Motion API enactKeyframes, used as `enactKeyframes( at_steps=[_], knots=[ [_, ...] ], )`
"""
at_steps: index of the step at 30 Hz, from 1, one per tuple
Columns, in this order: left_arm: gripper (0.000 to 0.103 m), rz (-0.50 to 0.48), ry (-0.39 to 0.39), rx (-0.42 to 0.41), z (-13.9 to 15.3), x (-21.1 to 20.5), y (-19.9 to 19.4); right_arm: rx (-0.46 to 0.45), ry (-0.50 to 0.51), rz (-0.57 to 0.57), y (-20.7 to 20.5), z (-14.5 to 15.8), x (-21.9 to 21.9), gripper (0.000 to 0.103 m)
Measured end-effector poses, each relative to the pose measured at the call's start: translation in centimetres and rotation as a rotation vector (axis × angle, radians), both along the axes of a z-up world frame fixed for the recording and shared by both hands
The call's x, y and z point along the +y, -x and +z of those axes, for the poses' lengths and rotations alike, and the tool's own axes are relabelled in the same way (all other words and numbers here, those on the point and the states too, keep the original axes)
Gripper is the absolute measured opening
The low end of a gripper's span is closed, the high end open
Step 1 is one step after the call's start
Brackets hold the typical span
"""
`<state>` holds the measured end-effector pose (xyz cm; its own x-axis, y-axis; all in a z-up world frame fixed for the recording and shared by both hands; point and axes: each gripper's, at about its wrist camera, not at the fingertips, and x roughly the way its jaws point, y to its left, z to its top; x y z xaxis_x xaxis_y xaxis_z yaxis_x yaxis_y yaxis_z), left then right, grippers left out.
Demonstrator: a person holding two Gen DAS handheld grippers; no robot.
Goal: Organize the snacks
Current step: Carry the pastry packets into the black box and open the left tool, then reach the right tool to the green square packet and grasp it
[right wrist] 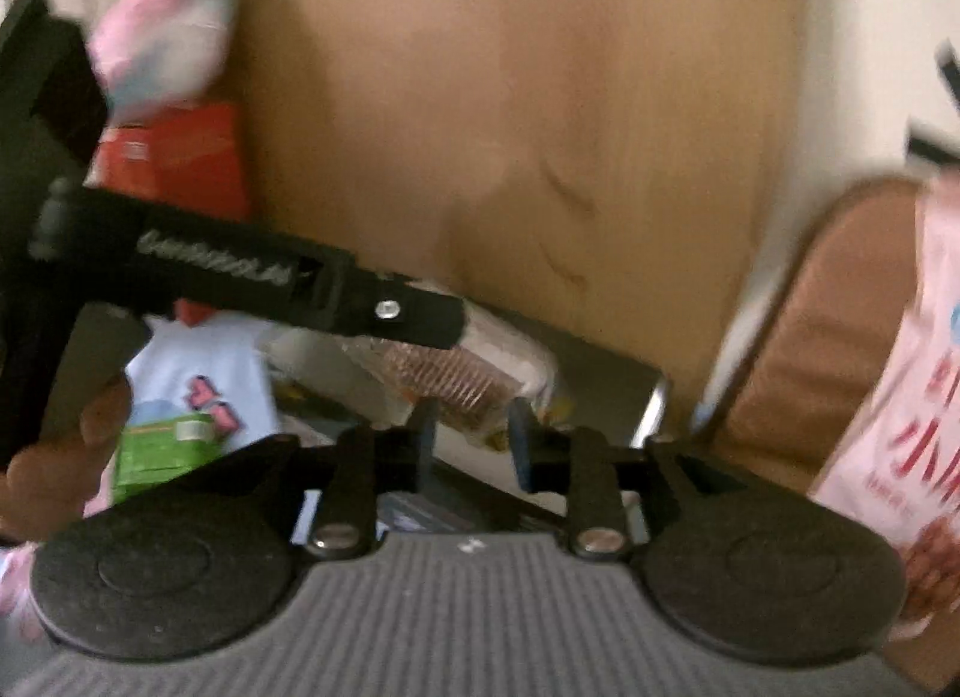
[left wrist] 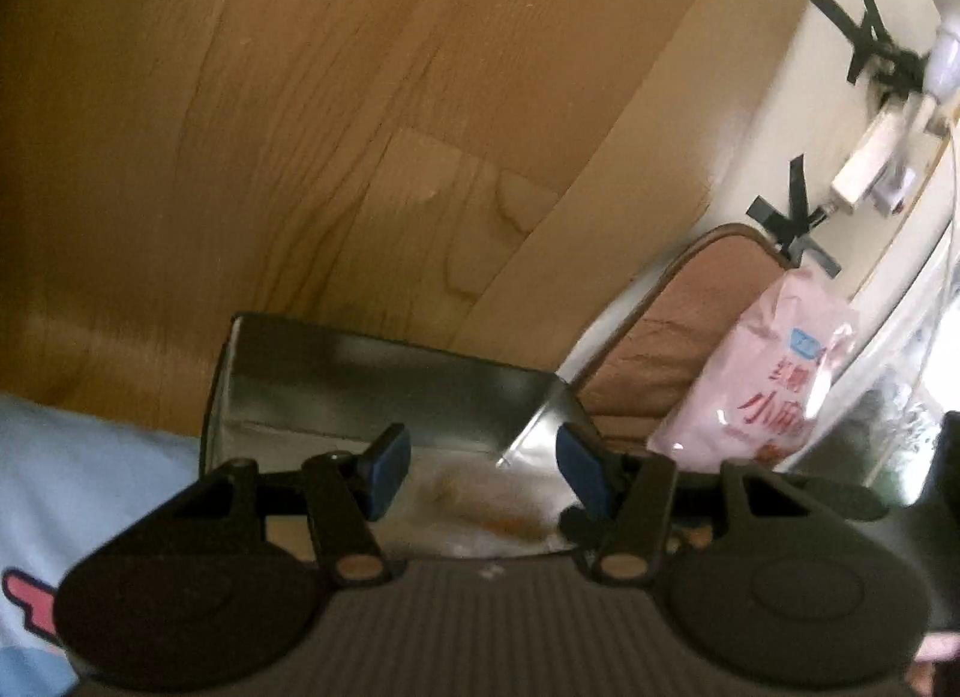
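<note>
bag lining (left wrist: 384,373): shiny silver foil
headboard (left wrist: 300,96): smooth wood grain
pink packet (left wrist: 762,373): glossy plastic
gripper (left wrist: 483,472): matt black plastic

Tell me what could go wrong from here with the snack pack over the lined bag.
1. The clear snack pack sits between the right hand-held gripper pads; whether they press it is unclear, so it may slip.
2. The left hand-held gripper crosses just above it, so they could bump.
3. The pink packet leaning beside the silver-lined bag might topple.

Pink snack bag (right wrist: 900,373) blurred, cut off at right edge.
</note>
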<state>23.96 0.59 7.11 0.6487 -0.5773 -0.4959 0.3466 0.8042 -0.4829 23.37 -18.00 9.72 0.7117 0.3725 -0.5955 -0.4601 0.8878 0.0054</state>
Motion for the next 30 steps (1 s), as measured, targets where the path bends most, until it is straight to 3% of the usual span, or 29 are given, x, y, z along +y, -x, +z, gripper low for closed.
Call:
enactKeyframes(
  at_steps=[3, 7, 13, 20, 22, 26, 30],
  knots=[
    [0.056, 0.025, 0.030, -0.037, 1.2, 2.6, 2.0, -0.021, -0.065, -0.036, 0.4, 0.1, -1.7, 0.031],
    [0.056, 0.059, 0.085, -0.025, 1.8, 6.2, 6.4, -0.046, -0.163, -0.041, 3.6, 0.9, -5.0, 0.031],
    [0.056, 0.033, 0.085, 0.048, -2.1, 7.2, 14.8, -0.060, -0.261, 0.003, 13.0, -0.8, -6.3, 0.047],
    [0.060, 0.097, -0.007, 0.017, -5.9, 6.8, 22.8, -0.073, -0.187, -0.004, 18.5, -3.9, -4.5, 0.053],
    [0.060, 0.108, -0.035, 0.006, -6.5, 6.4, 23.7, -0.066, -0.175, -0.009, 19.5, -4.8, -4.0, 0.058],
    [0.062, 0.102, -0.058, -0.039, -6.3, 6.1, 24.2, -0.066, -0.167, -0.046, 19.7, -5.8, -3.8, 0.079],
    [0.062, 0.090, -0.086, -0.065, -6.1, 5.7, 24.7, -0.115, -0.091, -0.031, 18.8, -6.4, -2.5, 0.080]
  ],
)
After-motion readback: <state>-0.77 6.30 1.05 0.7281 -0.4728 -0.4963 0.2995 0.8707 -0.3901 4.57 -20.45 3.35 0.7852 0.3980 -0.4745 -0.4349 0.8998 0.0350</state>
